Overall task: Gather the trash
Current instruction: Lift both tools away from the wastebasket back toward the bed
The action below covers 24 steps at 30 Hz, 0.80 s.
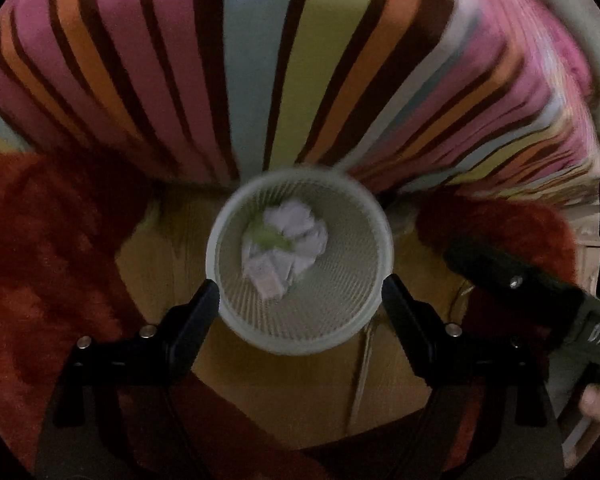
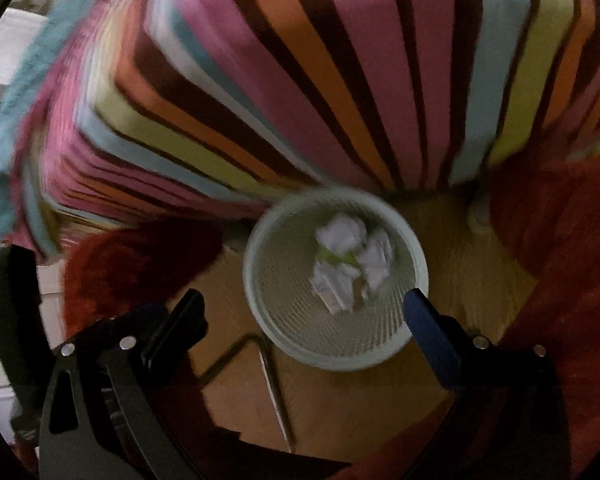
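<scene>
A pale mesh wastebasket (image 1: 300,345) stands on the wooden floor, seen from above in both wrist views. Crumpled white paper trash (image 1: 286,240) with a green scrap lies at its bottom. My left gripper (image 1: 300,295) hangs high over the basket, pointing down, open with nothing between its fingers. In the right wrist view the same basket (image 2: 340,361) and paper trash (image 2: 350,264) show below my right gripper (image 2: 304,310), which is also open and holds nothing. The right gripper's body (image 1: 540,300) shows at the right of the left wrist view.
A bed with striped bedding (image 1: 260,60) rises just behind the basket. Red shaggy rugs (image 1: 48,248) lie on both sides of the bare wooden floor (image 1: 268,396). A thin cable (image 2: 236,354) runs over the floor near the basket. A person's fingers (image 1: 598,402) grip the right tool.
</scene>
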{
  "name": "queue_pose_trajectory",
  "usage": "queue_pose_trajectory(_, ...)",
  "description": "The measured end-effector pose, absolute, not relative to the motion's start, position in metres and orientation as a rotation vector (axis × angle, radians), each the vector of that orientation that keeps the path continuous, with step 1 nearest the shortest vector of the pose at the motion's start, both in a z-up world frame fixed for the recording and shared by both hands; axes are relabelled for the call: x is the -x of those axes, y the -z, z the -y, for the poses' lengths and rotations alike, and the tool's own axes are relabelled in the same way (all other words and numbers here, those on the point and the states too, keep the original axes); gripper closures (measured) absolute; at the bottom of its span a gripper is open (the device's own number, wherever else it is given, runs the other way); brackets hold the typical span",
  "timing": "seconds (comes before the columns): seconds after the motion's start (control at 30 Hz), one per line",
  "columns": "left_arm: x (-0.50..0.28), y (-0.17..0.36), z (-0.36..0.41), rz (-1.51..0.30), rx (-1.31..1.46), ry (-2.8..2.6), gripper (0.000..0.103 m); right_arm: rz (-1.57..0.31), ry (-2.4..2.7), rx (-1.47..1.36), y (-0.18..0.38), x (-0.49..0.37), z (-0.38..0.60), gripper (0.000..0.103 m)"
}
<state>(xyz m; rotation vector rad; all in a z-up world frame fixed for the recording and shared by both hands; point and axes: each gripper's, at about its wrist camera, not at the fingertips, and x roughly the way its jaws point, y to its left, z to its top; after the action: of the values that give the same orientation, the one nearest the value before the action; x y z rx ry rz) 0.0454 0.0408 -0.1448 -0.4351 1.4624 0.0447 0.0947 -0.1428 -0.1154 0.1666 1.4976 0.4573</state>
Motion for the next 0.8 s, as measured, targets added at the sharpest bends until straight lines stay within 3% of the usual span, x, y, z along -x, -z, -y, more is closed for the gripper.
queue_pose_trajectory(0.23, -0.060, 0.072, -0.053, -1.188, 0.340, -0.093, 0.022, -1.048, -0.432, -0.149, 0.020, -0.124, 0.162, 0.008)
queue_pose_trajectory(0.37, -0.082, 0.044, -0.064, -1.085, 0.334, -0.110, 0.022, -0.860, -0.348, -0.130, -0.004, -0.152, 0.181, 0.008)
queue_pose_trajectory(0.8, -0.204, 0.010, -0.082, -0.955, 0.277, -0.108, 0.022, -0.727, -0.331, -0.004, -0.021, -0.245, 0.192, 0.008)
